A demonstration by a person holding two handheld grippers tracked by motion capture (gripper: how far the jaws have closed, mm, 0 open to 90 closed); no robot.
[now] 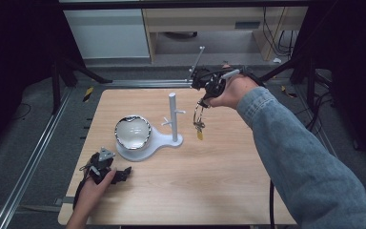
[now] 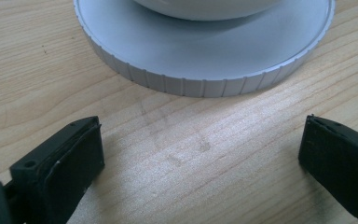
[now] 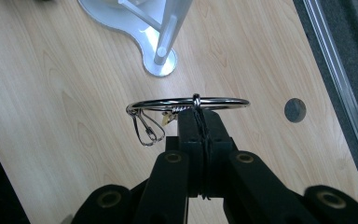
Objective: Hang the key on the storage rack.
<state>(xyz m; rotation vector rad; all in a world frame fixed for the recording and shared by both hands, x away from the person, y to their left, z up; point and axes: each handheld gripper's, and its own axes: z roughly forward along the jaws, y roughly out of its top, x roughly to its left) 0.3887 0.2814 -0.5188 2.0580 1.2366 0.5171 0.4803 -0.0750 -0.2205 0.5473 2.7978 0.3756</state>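
Right gripper (image 3: 200, 116) raised above the table (image 1: 209, 191), jaws pressed together on a metal key ring (image 3: 186, 103) hanging below it, white peg stand (image 1: 173, 117) just beside the ring, left gripper (image 2: 200, 154) resting wide apart, nothing between, facing the stand's round base (image 2: 205, 60).
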